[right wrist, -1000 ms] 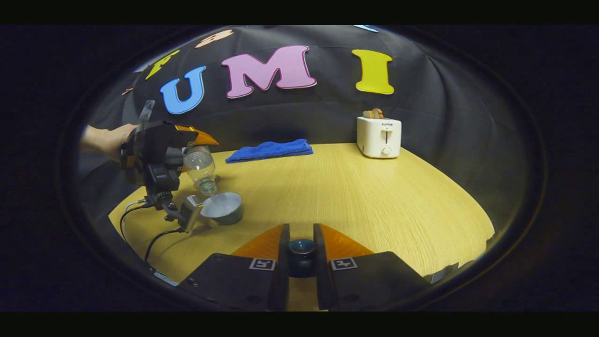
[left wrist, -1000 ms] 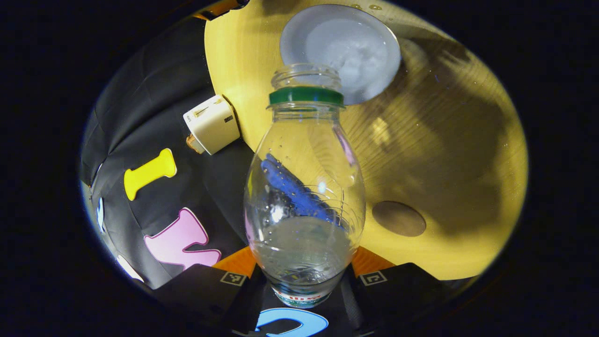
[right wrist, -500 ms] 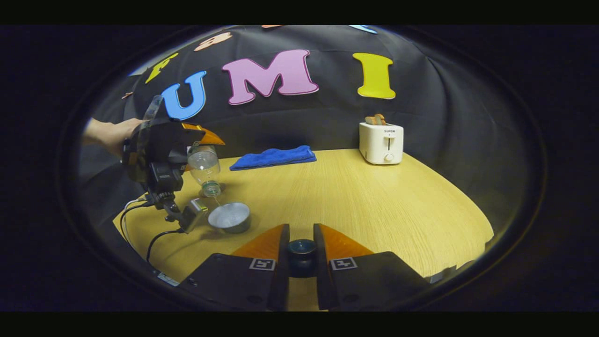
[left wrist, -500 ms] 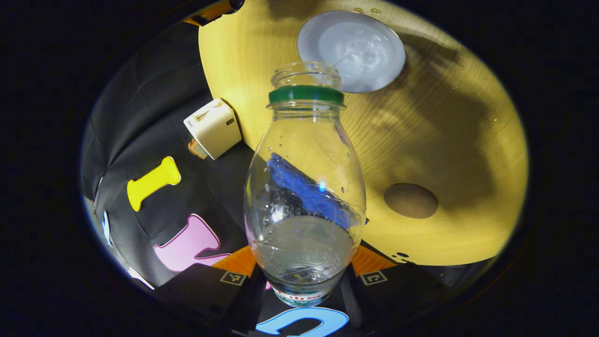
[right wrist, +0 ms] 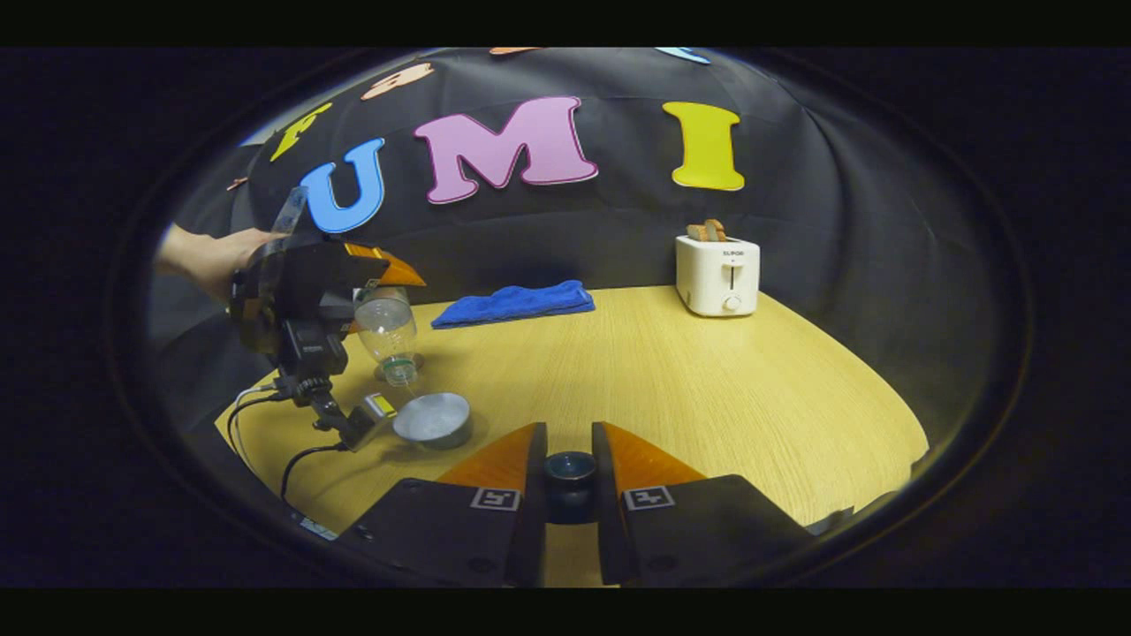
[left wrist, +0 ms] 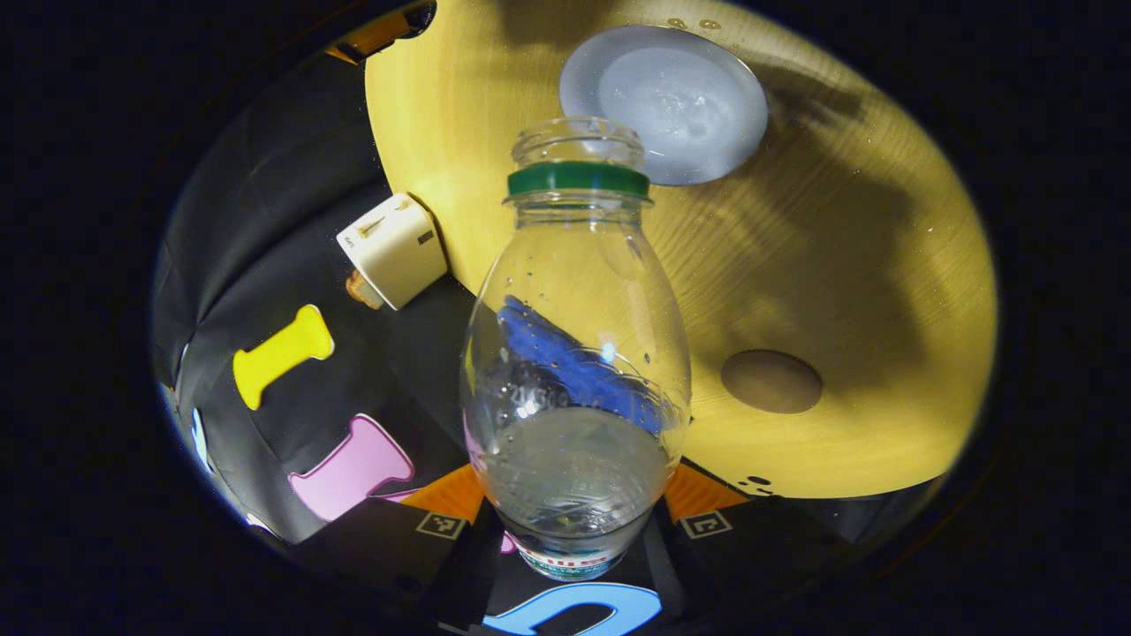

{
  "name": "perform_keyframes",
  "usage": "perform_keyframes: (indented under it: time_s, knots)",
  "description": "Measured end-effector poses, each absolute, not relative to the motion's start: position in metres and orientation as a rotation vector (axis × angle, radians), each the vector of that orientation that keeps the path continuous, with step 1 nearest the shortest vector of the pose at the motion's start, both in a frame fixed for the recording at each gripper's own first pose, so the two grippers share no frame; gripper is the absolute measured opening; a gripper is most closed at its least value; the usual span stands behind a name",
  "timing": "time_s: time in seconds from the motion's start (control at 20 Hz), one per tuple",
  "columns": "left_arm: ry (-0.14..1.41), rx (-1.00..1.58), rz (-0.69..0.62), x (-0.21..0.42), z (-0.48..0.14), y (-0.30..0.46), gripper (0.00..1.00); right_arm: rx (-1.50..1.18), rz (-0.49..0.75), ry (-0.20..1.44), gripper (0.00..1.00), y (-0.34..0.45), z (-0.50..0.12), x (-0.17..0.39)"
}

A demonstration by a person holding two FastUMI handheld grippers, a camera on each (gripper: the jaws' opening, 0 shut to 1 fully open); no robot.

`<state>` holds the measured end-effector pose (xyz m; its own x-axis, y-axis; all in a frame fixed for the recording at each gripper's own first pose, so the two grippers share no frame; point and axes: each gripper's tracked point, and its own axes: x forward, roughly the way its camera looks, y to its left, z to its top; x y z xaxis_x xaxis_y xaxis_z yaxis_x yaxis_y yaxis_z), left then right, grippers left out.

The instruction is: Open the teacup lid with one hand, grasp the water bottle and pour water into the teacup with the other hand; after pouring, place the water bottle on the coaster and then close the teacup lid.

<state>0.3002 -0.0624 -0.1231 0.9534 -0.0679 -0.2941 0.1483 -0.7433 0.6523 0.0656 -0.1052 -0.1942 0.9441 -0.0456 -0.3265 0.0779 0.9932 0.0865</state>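
We count one clear plastic water bottle (left wrist: 574,353) with a green neck ring, uncapped, its mouth tipped downward above the desk and a small pool of water lying in its body. Our left claw (left wrist: 570,530) has a finger pressed on each side of the bottle's lower body. In the right gripper view that bottle (right wrist: 389,331) hangs mouth-down in the left claw (right wrist: 375,291), just above and behind the cup, with a person's hand (right wrist: 216,261) on the claw's rear.

There is one round grey teacup (left wrist: 664,104), open, on the yellow wooden desk (left wrist: 848,265); its inside looks pale and wet, and it sits just beyond the bottle's mouth. In the right gripper view the teacup (right wrist: 433,420) stands at the near left of the desk (right wrist: 707,397).

One dark round lid knob (right wrist: 570,468) sits between the fingers of our right claw (right wrist: 570,481), both fingers narrow and closed against it; the rest of the lid is hidden.

One flat brown round coaster (left wrist: 771,382) lies bare on the desk, well apart from the cup. One folded blue cloth (right wrist: 512,303) lies at the far edge and one white toaster (right wrist: 717,274) with bread in its slots stands far right. Black cables (right wrist: 292,459) trail under the left claw.
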Motion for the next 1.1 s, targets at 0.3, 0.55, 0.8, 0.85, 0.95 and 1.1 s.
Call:
perform_keyframes:
  time_s: [0.3,0.55,0.8,0.85,0.95,1.1]
  knots:
    - [0.104,2.248,-0.395,0.297,-0.133,-0.051,0.72,0.07,-0.054,0.325,0.28,-0.108,-0.178,0.075]
    - [0.146,2.01,-0.357,0.292,-0.129,-0.033,0.72,0.078,-0.042,0.328,0.34,-0.104,-0.159,0.084]
    - [0.247,1.608,-0.302,0.275,-0.111,-0.001,0.72,0.024,-0.013,0.306,0.33,-0.095,-0.127,0.098]
    - [0.255,1.514,-0.286,0.271,-0.106,0.006,0.72,0.021,-0.005,0.301,0.33,-0.091,-0.121,0.102]
    - [0.236,1.326,-0.233,0.272,-0.091,0.011,0.72,0.013,0.008,0.283,0.28,-0.085,-0.109,0.109]
    - [0.231,1.038,-0.175,0.268,-0.078,0.02,0.72,0.0,0.032,0.274,0.28,-0.069,-0.103,0.119]
